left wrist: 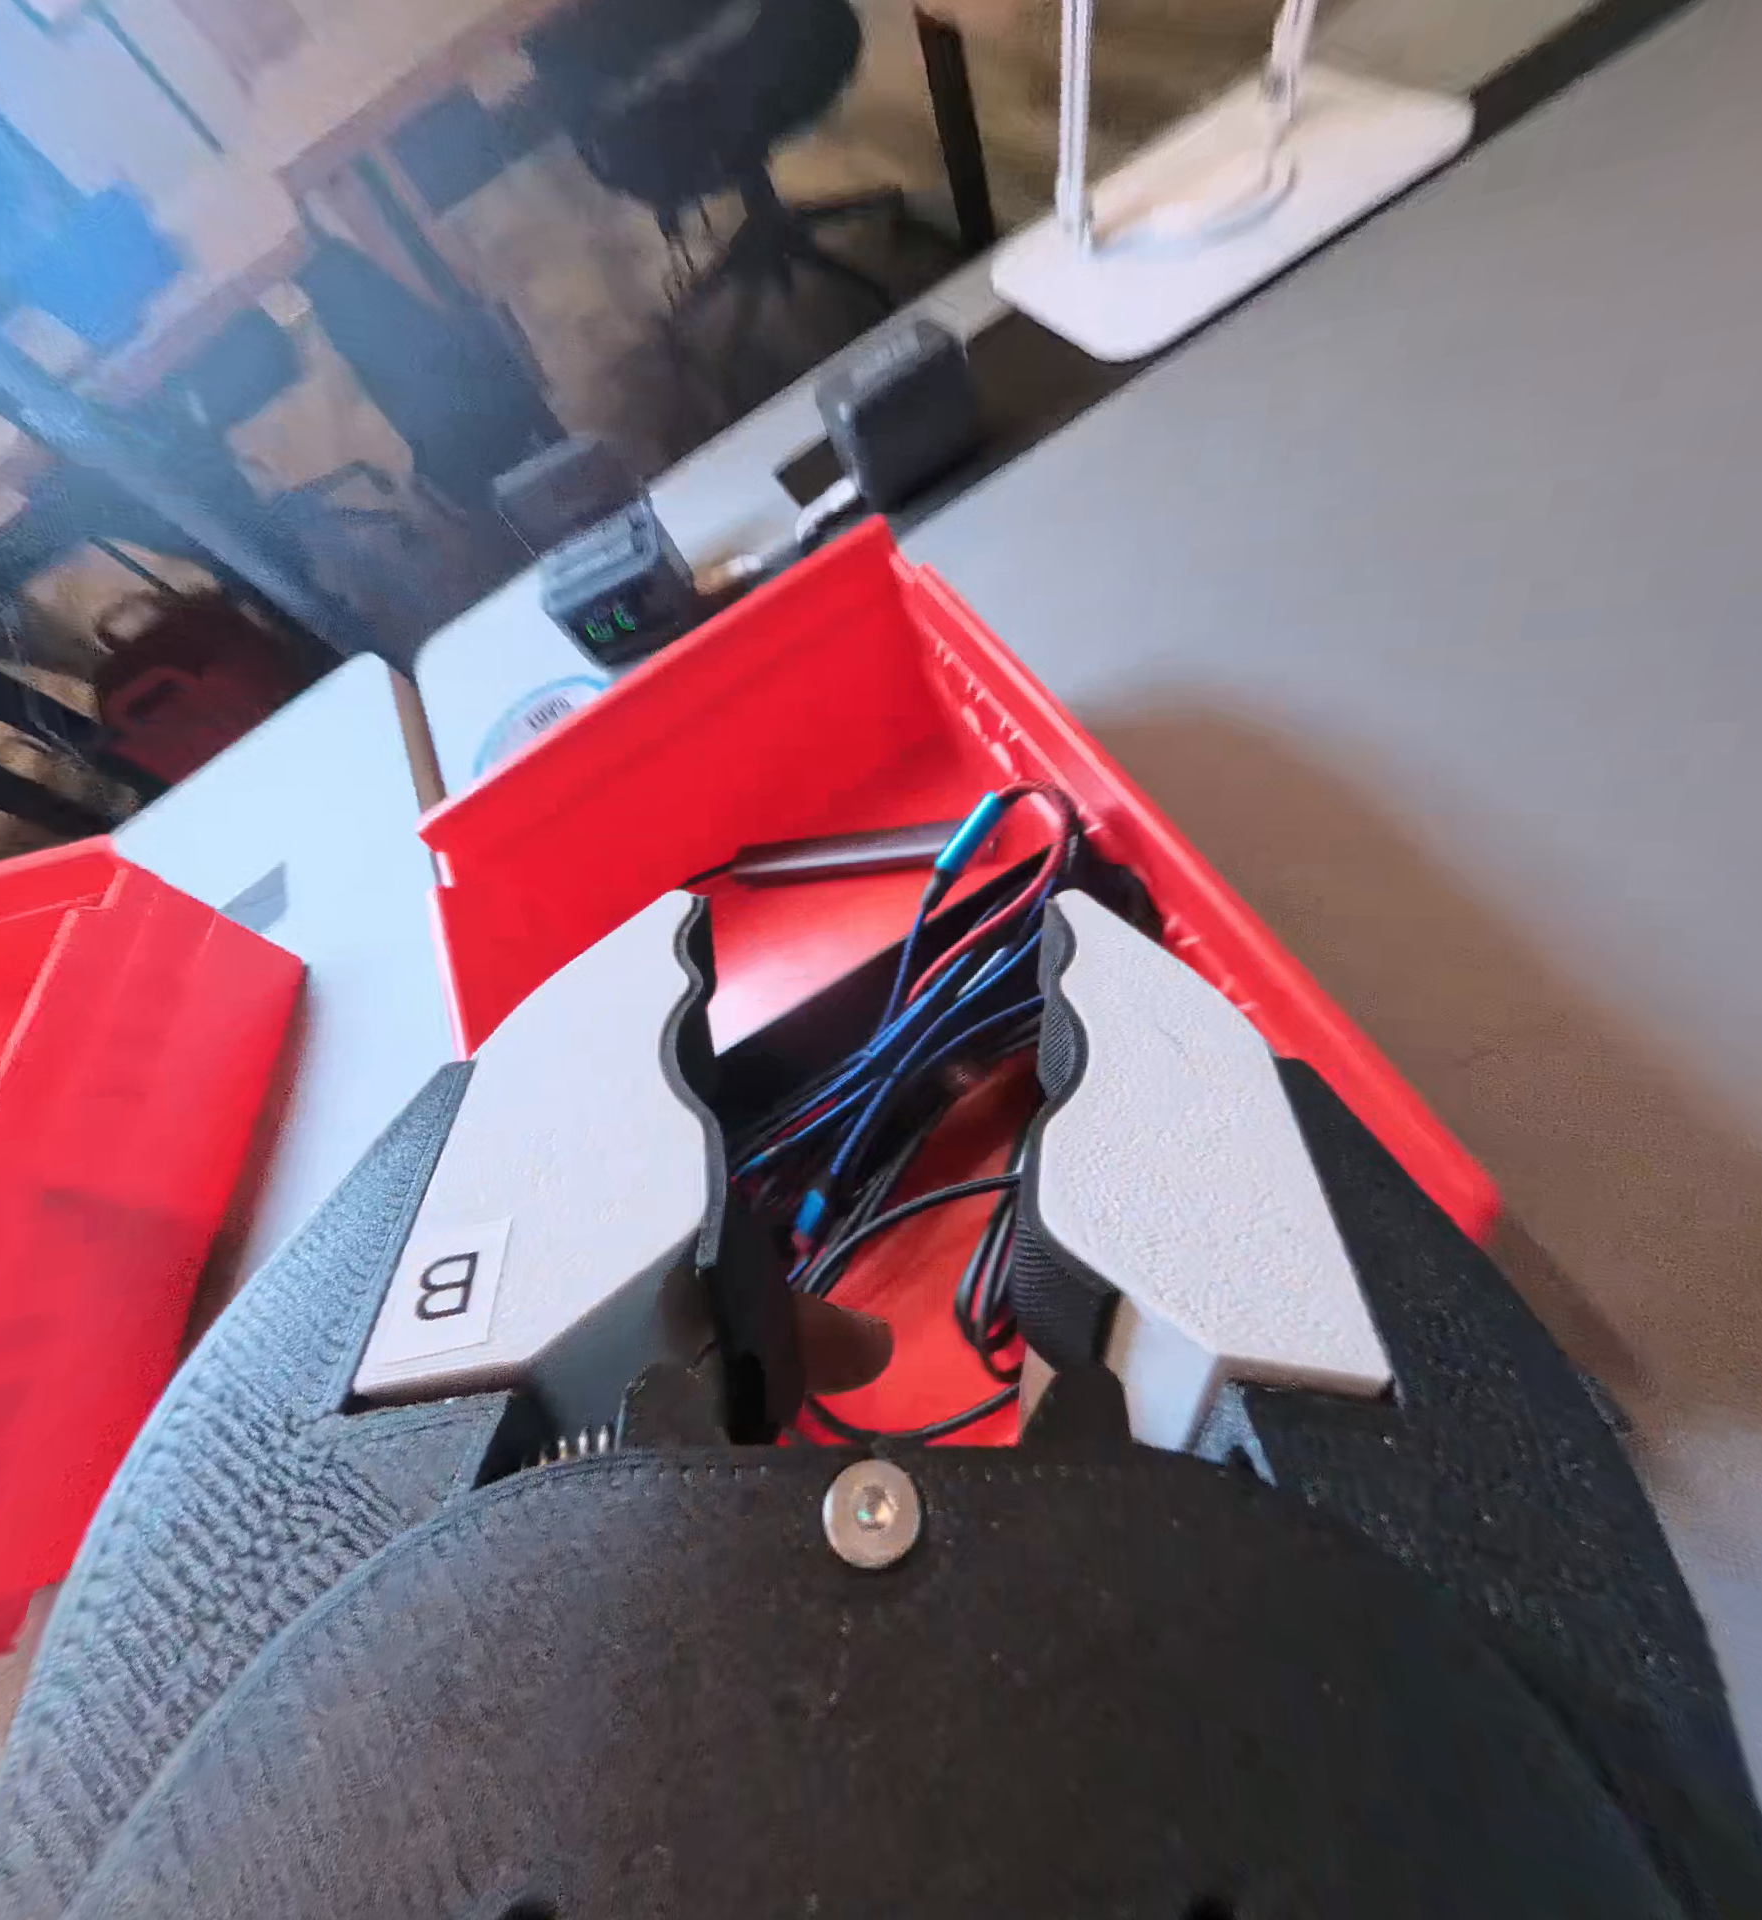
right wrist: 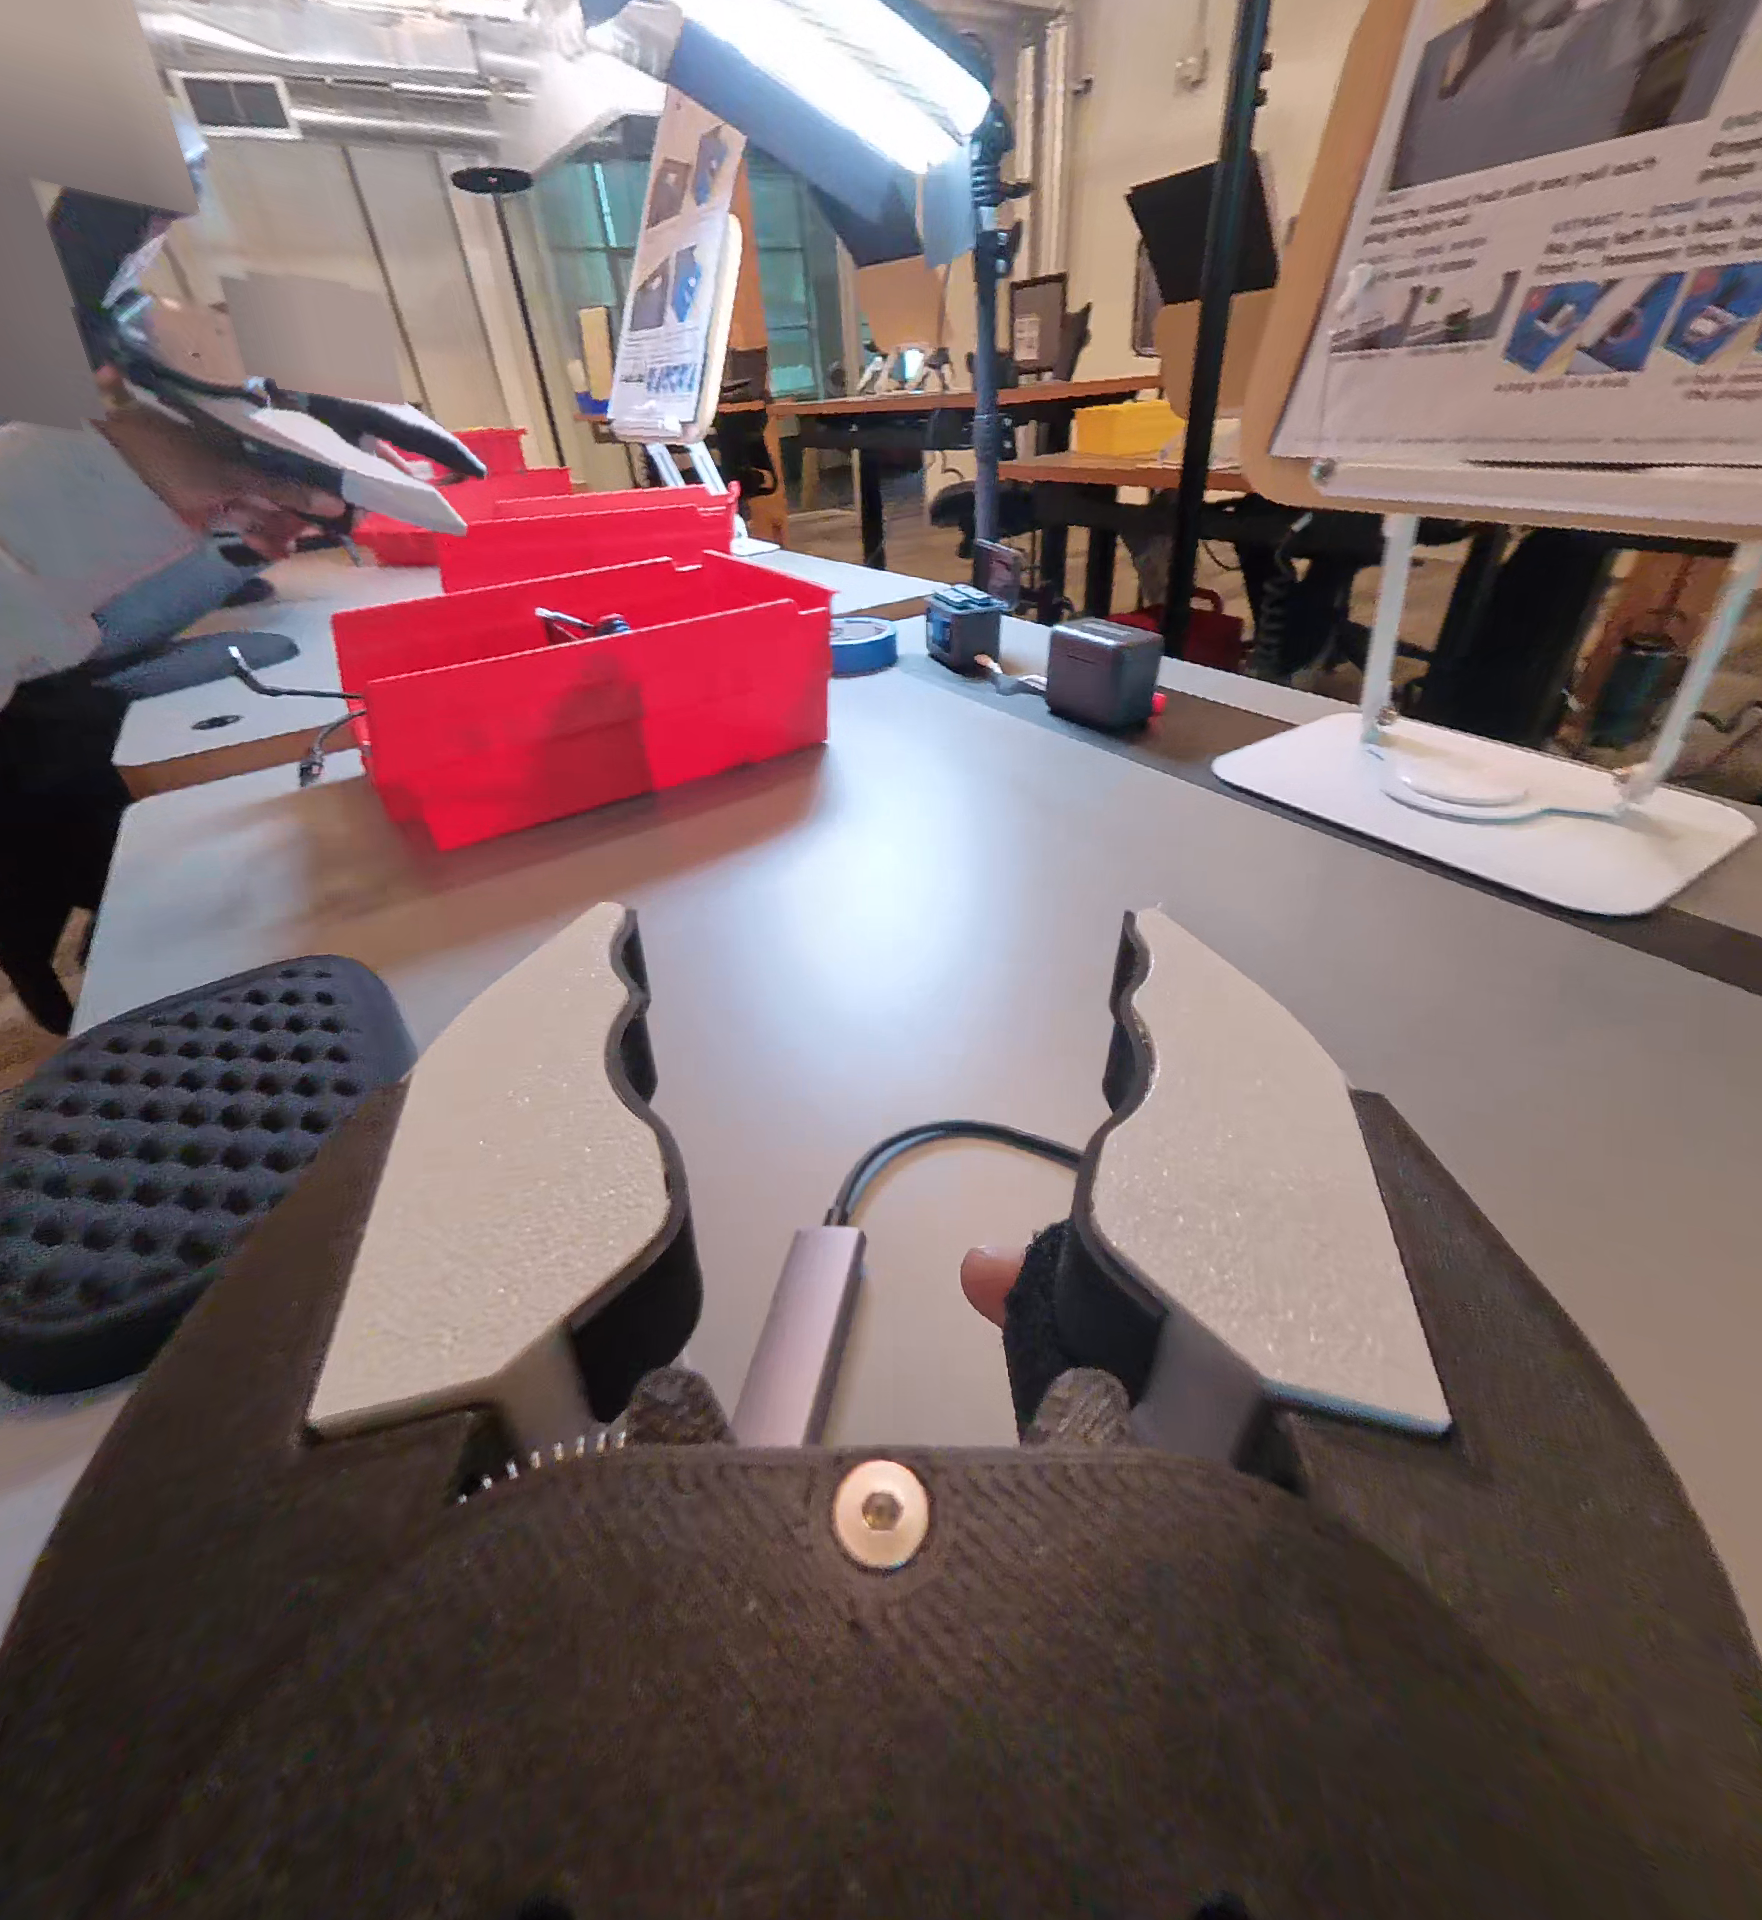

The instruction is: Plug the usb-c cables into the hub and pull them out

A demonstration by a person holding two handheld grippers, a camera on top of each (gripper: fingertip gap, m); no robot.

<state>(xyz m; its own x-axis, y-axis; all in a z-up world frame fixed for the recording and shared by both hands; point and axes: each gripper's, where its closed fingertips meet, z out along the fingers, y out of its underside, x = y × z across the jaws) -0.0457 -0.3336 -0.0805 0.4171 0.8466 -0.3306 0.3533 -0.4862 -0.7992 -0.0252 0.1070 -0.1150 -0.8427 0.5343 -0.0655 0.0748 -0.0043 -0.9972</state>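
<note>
Hanging over a red bin, the left gripper points steeply down into it with its two grey fingers spread apart and nothing between them. Under the gap lies a loose tangle of blue, red and black usb-c cables, and a blue plug shows near the far wall of the bin beside a dark flat device. In the right wrist view this same gripper is seen far off at the left, lifted above the row of red bins that stands near the left edge of the desk, and the person's sleeve is behind it. The right gripper is held low and almost level over the near part of the desk, its fingers also wide open and empty. Below and between them the grey hub lies flat on the desk, with its own black cord curving away from its far end toward the right finger. A gloved hand with a bare fingertip shows just right of the hub, not touching it. A second red bin sits to the left in the left wrist view. A white stand rests near the far right edge of the desk.
</note>
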